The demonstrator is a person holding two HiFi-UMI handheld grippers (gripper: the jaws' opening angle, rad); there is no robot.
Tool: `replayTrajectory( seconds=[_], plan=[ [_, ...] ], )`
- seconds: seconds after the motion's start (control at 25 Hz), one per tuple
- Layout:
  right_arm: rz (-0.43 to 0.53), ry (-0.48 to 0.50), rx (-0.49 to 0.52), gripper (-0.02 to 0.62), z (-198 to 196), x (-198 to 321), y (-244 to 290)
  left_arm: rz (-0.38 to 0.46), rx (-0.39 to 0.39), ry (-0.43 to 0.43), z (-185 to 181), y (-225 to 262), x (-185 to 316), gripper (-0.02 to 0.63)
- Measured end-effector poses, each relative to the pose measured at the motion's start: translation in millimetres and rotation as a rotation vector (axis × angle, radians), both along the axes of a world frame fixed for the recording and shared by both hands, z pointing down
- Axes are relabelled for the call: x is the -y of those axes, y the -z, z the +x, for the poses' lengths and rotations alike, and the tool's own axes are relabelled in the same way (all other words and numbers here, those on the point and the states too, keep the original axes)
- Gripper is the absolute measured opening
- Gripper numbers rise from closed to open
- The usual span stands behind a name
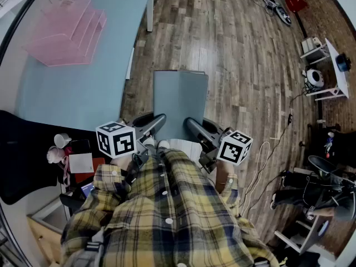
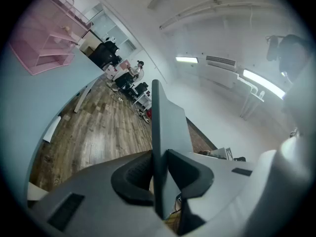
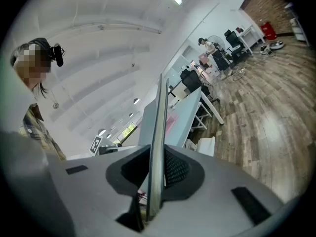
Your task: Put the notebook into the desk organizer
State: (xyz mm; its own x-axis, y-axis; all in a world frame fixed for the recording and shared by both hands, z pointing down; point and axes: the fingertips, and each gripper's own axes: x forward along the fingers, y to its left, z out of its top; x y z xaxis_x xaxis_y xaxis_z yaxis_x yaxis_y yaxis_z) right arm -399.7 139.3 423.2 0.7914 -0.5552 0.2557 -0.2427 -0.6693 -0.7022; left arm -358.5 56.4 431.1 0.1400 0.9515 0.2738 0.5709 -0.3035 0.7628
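Carrying step: the left gripper [image 1: 154, 123] and right gripper [image 1: 196, 128] both have fingers clenched on the grey notebook [image 1: 181, 99], held over the floor [image 1: 245, 65]. Next it likely swings left to the pink desk organizer [image 1: 67, 35] on the bench [image 1: 72, 99] — probably tipped upright to slot in.

Head view: the tabletop [image 1: 83, 93] fills the left of the frame, and the floor [image 1: 239, 49] fills the centre and right. The desk organizer [image 1: 67, 32] stands on the tabletop at upper left. The notebook [image 1: 181, 102] hangs at frame centre over the floor, just right of the tabletop's edge and well apart from the organizer. The left gripper [image 1: 158, 119] meets its lower left corner, the right gripper [image 1: 192, 125] its lower right. The person's torso [image 1: 167, 210] lies below both. Mugs [image 1: 57, 147] sit at lower left; a cart [image 1: 328, 65] stands at the right edge. Gripper views: the notebook stands edge-on between each pair of jaws.
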Motion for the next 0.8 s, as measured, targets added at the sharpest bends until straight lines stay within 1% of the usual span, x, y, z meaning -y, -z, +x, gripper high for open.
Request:
replayTrajectory(
  seconds=[0.12, 0.24, 0.48, 0.64, 0.8],
  plan=[
    [0.013, -0.001, -0.009, 0.066, -4, -6, 0, -0.007, 0.000, -0.009, -4, 0, -6, 0.087],
    [0.047, -0.012, -0.013, 0.066, -8, -20, 0, -0.021, 0.008, -0.012, -7, 2, -18, 0.084],
    [0.081, -0.032, -0.004, 0.066, -4, -38, 0, -0.036, 0.028, -0.009, -3, 2, -36, 0.082],
    [0.099, -0.037, 0.002, 0.066, 14, -49, -4, -0.029, 0.032, 0.001, 15, -1, -46, 0.083],
    [0.092, -0.028, 0.004, 0.067, 48, -59, -7, -0.034, 0.041, 0.014, 48, -5, -56, 0.083]
  ],
)
